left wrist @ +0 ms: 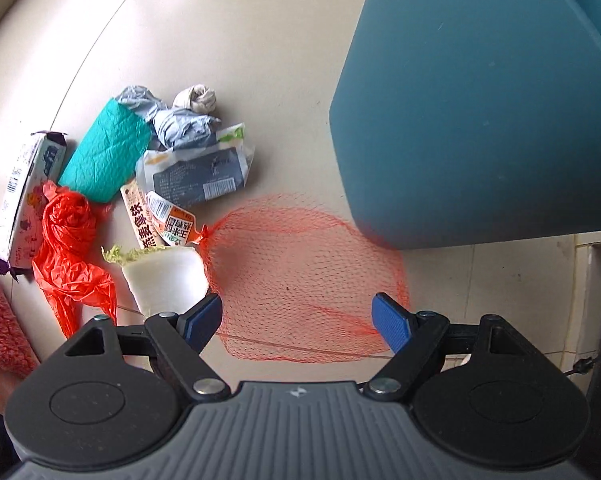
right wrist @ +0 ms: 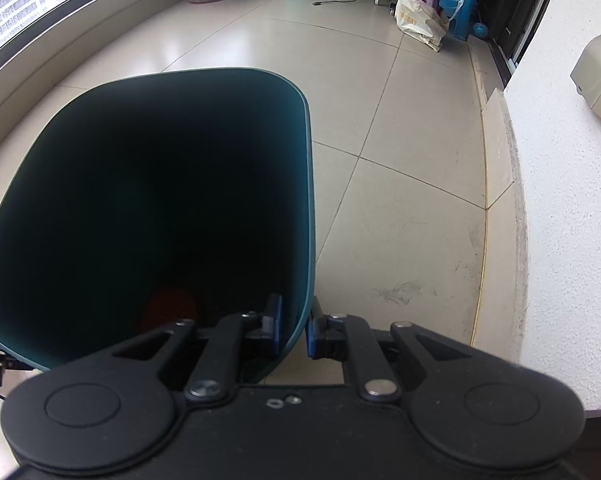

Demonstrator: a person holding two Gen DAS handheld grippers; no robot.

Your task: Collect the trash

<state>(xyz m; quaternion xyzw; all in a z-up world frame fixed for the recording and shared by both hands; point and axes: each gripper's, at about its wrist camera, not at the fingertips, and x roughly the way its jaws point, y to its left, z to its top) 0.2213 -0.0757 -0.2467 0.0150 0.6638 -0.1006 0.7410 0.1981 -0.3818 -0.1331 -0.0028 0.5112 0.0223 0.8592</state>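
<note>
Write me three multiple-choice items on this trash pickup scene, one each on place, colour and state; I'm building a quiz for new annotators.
1. Where does the orange plastic mesh net bag lie?
A. inside the bin
B. on the tiled floor, between the litter pile and the bin
C. on a chair

2. What colour is the crinkled paper sheet in the pile?
A. teal green
B. yellow
C. black

3. What is the right tool doing?
A. hanging open
B. gripping a bottle
C. clamped on the rim of the tall teal plastic bin

Answers: 1 B, the net lies flat on the tiles beside the bin's wall, under the open left tool. 2 A, it shows teal green. 3 C, one pad sits inside the wall, one outside.
</note>
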